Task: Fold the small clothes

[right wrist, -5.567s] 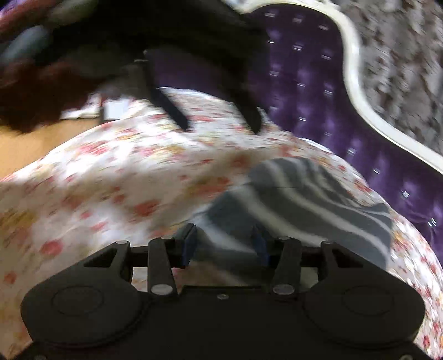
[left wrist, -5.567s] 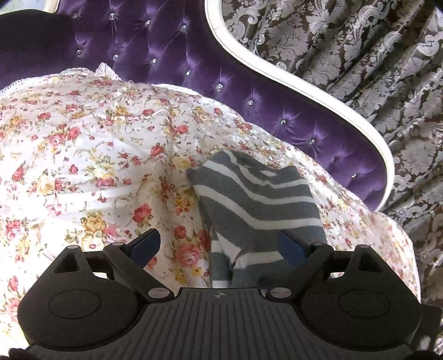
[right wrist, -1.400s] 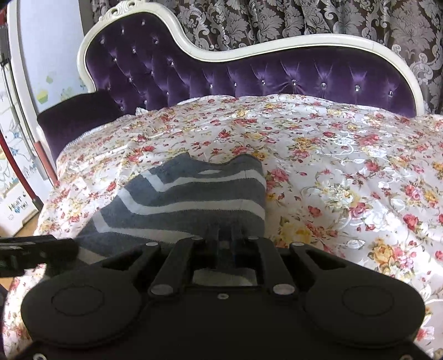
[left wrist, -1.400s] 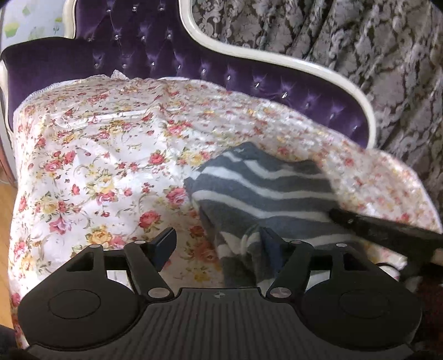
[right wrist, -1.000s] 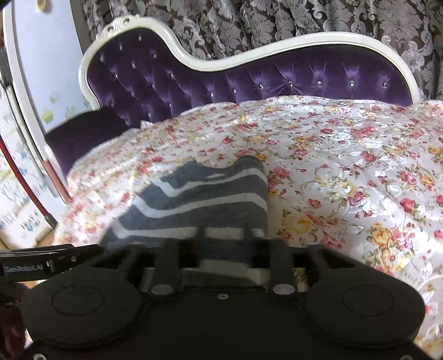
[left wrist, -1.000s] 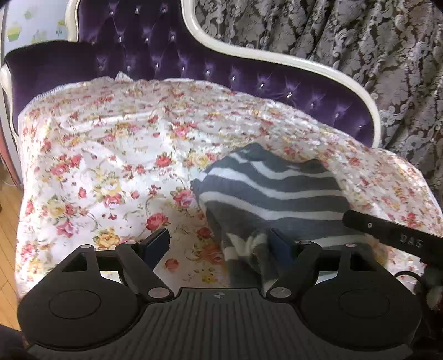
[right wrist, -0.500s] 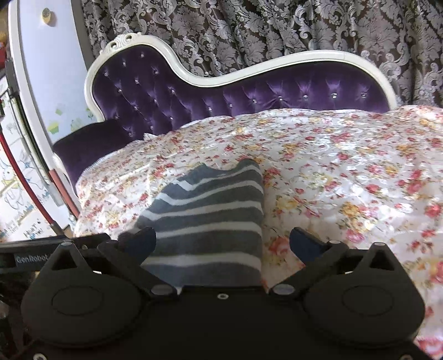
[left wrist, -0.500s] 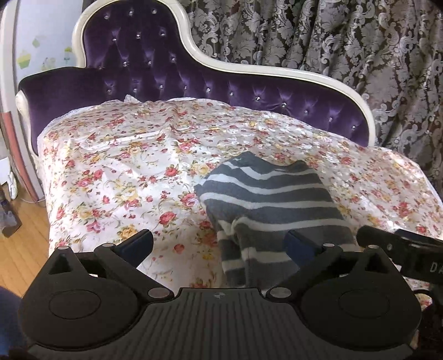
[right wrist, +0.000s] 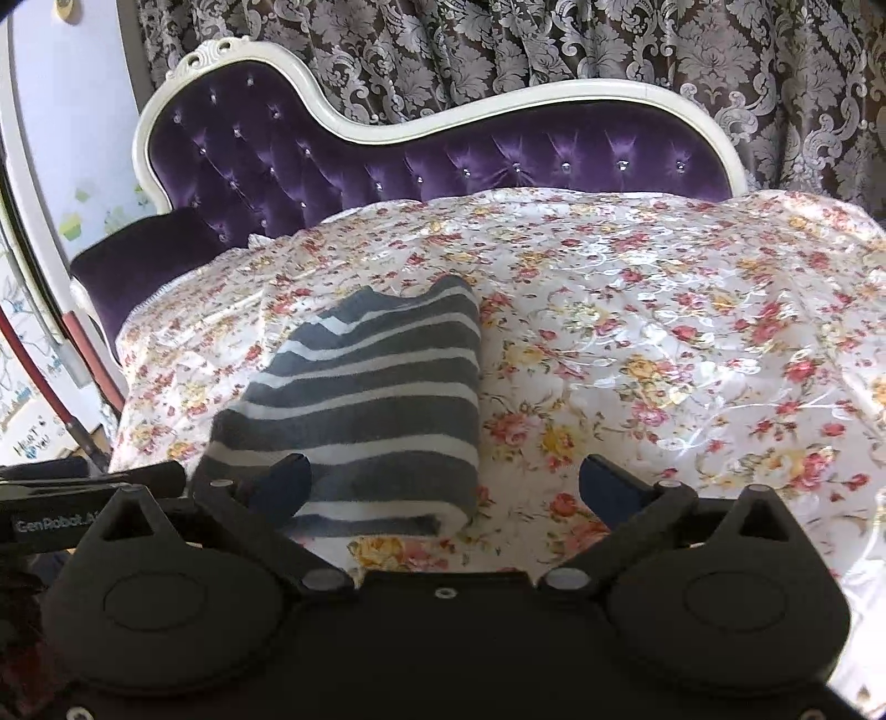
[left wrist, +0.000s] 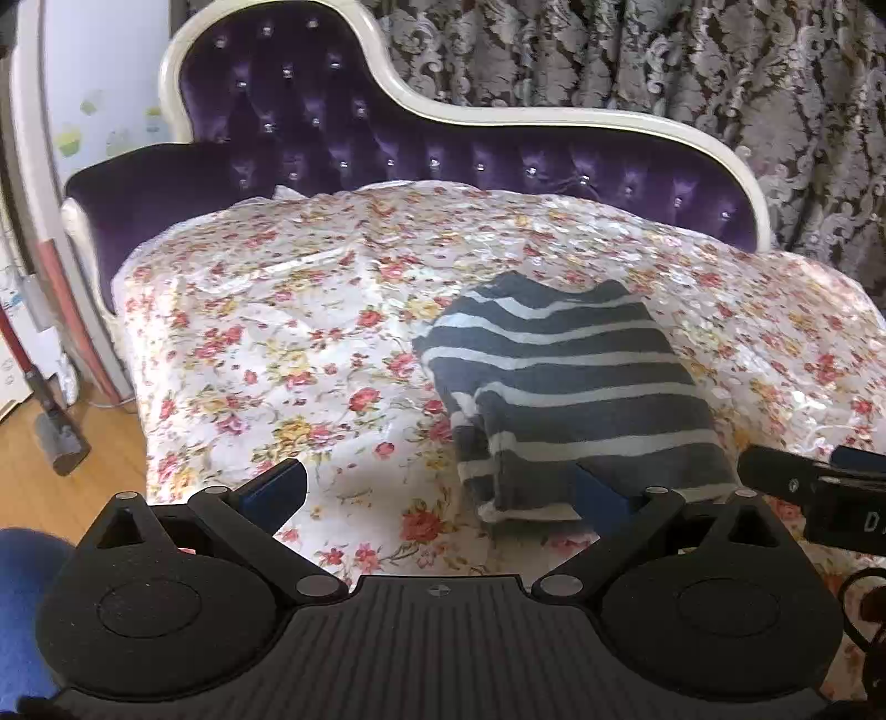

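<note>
Garment: grey knit garment with white stripes (left wrist: 570, 387), folded into a compact block, far edge uneven with two small peaks.
Location: lies on the glossy floral bedspread (left wrist: 288, 354), toward the near edge, in front of the tufted purple headboard with white frame (left wrist: 387, 149); patterned grey curtain (right wrist: 554, 50) behind.
Handling: judged soft, light and limp — a thick knit that should sag if lifted by one corner and drag on itself rather than slide. The satin-like cover underneath looks slippery, so the whole stack may skate when pushed.
Where to hold: the rounded fold at the near right corner in the right wrist view looks the firmest spot; near left edge shows loose stacked layers in the left wrist view, best pinched all together.
Left gripper (left wrist: 437, 493): jaws spread wide, nothing between them; poised just short of the garment's near edge, right pad close to the cloth, whether touching cannot be told.
Right gripper (right wrist: 443, 487): jaws likewise parted and empty; left pad overlaps the garment's near edge in view, right pad over bare bedspread.
Pose: both tools side by side, level, pointing toward the headboard — each visible at the edge of the other's view.
</note>
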Motion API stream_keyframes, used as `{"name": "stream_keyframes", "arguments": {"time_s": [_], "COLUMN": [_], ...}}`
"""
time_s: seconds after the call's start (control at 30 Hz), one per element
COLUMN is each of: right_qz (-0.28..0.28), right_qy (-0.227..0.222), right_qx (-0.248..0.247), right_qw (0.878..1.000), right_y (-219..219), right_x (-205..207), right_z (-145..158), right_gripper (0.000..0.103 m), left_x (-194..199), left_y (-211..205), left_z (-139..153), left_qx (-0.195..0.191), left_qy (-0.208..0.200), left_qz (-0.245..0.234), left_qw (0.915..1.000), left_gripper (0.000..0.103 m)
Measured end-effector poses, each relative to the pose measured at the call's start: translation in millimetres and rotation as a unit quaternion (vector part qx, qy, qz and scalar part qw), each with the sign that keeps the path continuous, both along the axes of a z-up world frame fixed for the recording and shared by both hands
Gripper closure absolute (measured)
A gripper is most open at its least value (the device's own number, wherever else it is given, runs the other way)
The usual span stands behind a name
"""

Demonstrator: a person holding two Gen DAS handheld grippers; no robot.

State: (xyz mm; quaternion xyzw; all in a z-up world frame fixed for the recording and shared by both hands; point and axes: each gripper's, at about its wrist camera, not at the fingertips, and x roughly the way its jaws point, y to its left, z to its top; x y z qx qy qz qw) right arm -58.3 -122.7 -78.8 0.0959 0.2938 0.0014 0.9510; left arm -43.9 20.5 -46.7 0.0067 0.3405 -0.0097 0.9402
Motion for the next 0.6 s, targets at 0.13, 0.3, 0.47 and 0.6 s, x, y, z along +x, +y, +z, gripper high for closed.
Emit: {"name": "stream_keyframes", "arguments": {"time_s": [0.13, 0.3, 0.47, 0.6], "right_qz": [-0.001, 0.003, 0.001, -0.008], "right_qy": [0.007, 0.009, 0.016, 0.014], "right_qx": [-0.002, 0.010, 0.002, -0.009], "right_qw": [1.000, 1.000, 1.000, 1.000], "right_y": [-1.0, -2.1, 0.4, 1.7], "right_x": [-2.5, -8.1, -11.4, -15.2], "right_z": [1.5, 3.3, 6.1, 8.5], "right_gripper": [0.000, 0.001, 0.001, 0.001], "left_x": [-4.8, -8.7, -11.0, -13.2], "left_y": [-3.2, -6.4, -5.7, -6.6], "left_z": [6.3, 10.4, 9.8, 8.2], "left_qx": [0.016, 0.023, 0.004, 0.000], "left_qy": [-0.002, 0.007, 0.023, 0.027], "left_qz": [0.013, 0.013, 0.004, 0.005], "left_qw": [0.9998, 0.9996, 0.9997, 0.9996], "left_gripper": [0.001, 0.001, 0.001, 0.001]}}
